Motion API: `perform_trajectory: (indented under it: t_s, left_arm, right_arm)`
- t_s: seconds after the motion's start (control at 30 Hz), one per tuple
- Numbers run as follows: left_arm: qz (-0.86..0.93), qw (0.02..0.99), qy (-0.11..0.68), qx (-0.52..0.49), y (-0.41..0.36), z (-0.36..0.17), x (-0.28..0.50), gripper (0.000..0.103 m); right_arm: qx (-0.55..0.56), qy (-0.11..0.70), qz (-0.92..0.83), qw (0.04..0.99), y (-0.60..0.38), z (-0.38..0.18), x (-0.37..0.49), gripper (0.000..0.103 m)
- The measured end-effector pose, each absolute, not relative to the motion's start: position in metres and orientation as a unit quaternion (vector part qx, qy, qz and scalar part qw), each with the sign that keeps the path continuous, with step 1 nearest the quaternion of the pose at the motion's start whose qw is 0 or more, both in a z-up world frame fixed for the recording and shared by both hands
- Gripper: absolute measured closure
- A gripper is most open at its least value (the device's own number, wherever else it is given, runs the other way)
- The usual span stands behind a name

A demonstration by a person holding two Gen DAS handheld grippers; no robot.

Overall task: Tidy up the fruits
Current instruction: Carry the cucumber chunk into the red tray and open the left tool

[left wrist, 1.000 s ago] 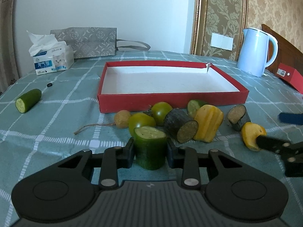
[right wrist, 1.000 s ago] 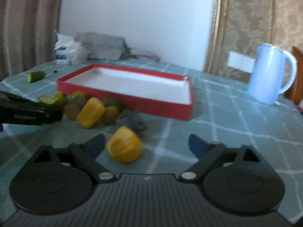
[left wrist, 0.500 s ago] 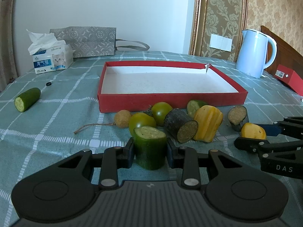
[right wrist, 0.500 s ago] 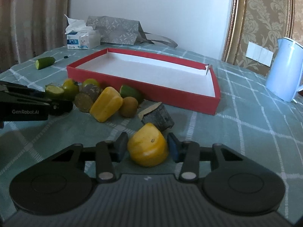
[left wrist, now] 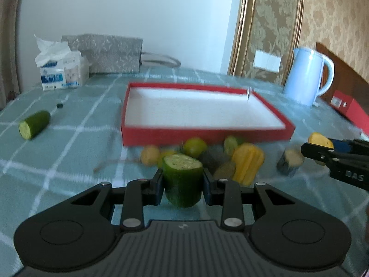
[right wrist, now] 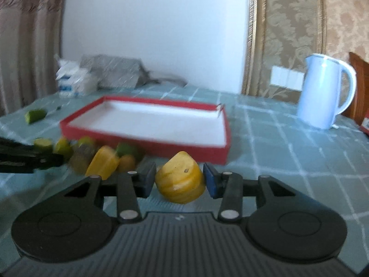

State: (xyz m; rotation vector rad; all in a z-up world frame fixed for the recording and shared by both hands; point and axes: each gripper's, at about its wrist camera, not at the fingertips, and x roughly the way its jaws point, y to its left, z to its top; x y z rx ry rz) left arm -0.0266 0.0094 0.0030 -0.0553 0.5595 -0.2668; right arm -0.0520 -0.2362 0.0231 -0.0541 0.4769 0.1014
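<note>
Jaws on both sides were gripping. The left gripper (left wrist: 183, 184) was clamped on an upright cucumber stub (left wrist: 182, 180), cut face up, its long axis standing across the jaws. The right gripper (right wrist: 179, 181) pinched a yellow chunk (right wrist: 180, 177) between its blue pads, the flat cut face tipped toward the camera. Its jaws had just been closing onto that chunk; a second earlier they stood wide with the chunk loose on the cloth between them.

Both pieces appeared lifted clear of the counter (left wrist: 69, 161), though blur made the gap under them hard to judge. The red tray (left wrist: 207, 136) lay straight ahead of both grippers, beyond the remaining pile, its white floor bare. From the left wrist view the tray sat dead ahead; from the right wrist view it lay ahead and a little to the left. Neither hand looked clearly nearer. The coming move, I judged, was a forward carry over the tray's near wall, high enough for each piece to clear it.

Between jaws and tray sat the pile: a yellow pepper (left wrist: 248, 161), a green tomato (left wrist: 196, 146), a dark stub (left wrist: 289, 161) and other small fruits too blurred to name. A second cucumber piece (left wrist: 34, 124) lay well apart to the left, near a tissue box (left wrist: 63, 73). A kettle (right wrist: 325, 94) stood to the right beyond the tray.

Compared with a second before, the cucumber stub had risen in the left view and the right gripper now showed the chunk aloft at that view's right edge.
</note>
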Motion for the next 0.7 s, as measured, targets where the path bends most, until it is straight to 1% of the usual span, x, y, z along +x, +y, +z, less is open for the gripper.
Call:
perform_trajectory:
  t_s: [0.17,0.3,0.53,0.7]
  left_arm:
    - [-0.127,0.960,0.249,-0.009,0.002,0.031,-0.007,0.070]
    - [-0.124,0.960,0.253,0.007,-0.013,0.037,0.028,0.071]
    - [-0.127,0.945,0.300,0.012,-0.033,0.022,0.100,0.071]
    - [-0.124,0.933,0.339,0.003,-0.035,0.009,0.142,0.071]
  right_arm:
    - [-0.004,0.213,0.022,0.977,-0.252,0.029,-0.034,0.061]
    - [0.000,0.212,0.002,0.977,-0.259,0.020,-0.028,0.061]
    - [-0.001,0.206,-0.018,0.978,-0.262,0.017,-0.028,0.061]
    - [0.006,0.219,-0.013,0.976,-0.263,0.014,-0.022,0.061]
